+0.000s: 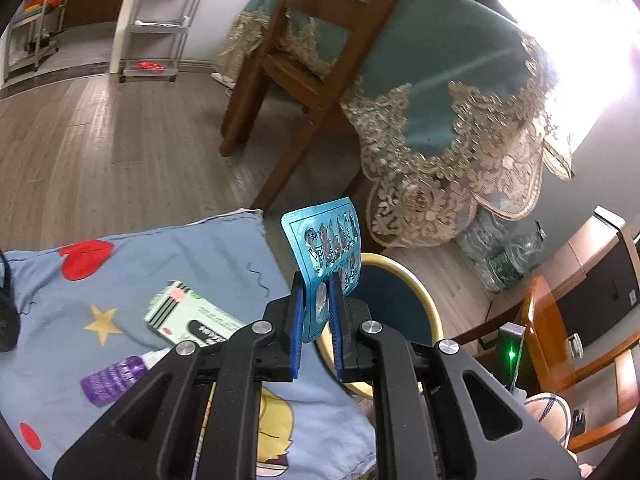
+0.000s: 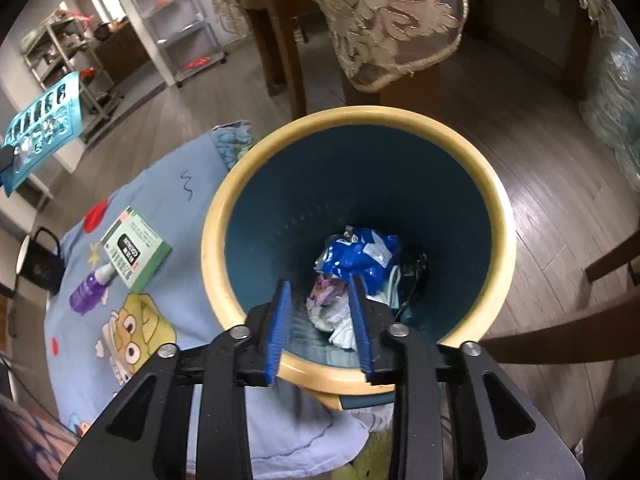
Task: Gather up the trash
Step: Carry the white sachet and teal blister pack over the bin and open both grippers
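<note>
My left gripper (image 1: 318,286) is shut on a blue pill blister pack (image 1: 326,248) and holds it upright in the air, left of the trash bin (image 1: 424,292). The pack also shows at the far left of the right wrist view (image 2: 42,124). My right gripper (image 2: 320,292) is open and empty, right above the bin's yellow rim (image 2: 224,200). The bin holds crumpled wrappers (image 2: 356,256). A green-and-white box (image 1: 188,314) (image 2: 134,250) and a purple-capped tube (image 1: 114,378) (image 2: 86,290) lie on the blue blanket (image 1: 160,264) (image 2: 168,216).
A wooden chair (image 1: 296,76) and a table with a teal lace-edged cloth (image 1: 460,92) stand behind the bin. Plastic bottles (image 1: 500,256) lie on the floor to the right. A black mug (image 2: 40,262) stands at the blanket's left. Wire shelves (image 1: 160,20) are at the back.
</note>
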{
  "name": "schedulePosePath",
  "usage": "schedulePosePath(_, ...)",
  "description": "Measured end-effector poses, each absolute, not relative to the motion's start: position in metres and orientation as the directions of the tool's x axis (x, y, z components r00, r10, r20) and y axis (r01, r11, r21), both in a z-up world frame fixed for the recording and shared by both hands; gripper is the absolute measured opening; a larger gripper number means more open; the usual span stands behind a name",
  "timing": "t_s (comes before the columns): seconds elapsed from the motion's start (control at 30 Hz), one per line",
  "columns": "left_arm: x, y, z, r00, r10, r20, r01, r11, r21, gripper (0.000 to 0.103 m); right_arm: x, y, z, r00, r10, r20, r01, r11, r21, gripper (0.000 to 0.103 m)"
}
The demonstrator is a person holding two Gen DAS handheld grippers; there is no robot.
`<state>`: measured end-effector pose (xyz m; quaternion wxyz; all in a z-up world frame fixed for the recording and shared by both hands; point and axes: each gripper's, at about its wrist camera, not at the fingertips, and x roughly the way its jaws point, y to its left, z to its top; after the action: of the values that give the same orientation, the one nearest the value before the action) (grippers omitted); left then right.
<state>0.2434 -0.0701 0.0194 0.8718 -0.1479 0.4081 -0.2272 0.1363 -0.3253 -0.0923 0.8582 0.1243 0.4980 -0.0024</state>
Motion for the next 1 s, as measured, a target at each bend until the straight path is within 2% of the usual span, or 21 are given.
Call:
schedulePosePath(0.2,0.246,-0.099,0.016,0.533,-0.542,-0.649,0.314,0.840,-0.444,0.011,0.127,-0.324,-0.083,0.523,0.104,-0.846,0.123,0.973,0.196,0.051)
schedulePosePath(0.33,0.246,-0.117,0.012,0.512,-0.551,-0.659,0.337,0.835,-0.435,0.011,0.119,-0.327,-0.077,0.537,0.070,-0.840,0.152,0.972,0.178,0.069)
schedulePosePath(0.47,0.249,-0.134,0.006,0.491,-0.556,-0.670,0.350,0.831,-0.433,0.011,0.108,-0.336,-0.069,0.548,0.049,-0.835,0.204,0.960,0.191,0.078)
schedulePosePath(0.83,0.257,-0.210,-0.038,0.359,-0.563,-0.744,0.425,0.809,-0.406,0.011,0.083,-0.338,-0.064,0.555,0.030,-0.831,0.238,0.952,0.193,0.081)
schedulePosePath(1.0,0.261,-0.220,-0.058,0.317,-0.556,-0.768,0.414,0.810,-0.415,0.011,0.080,-0.338,-0.063,0.555,0.023,-0.831,0.240,0.953,0.186,0.083)
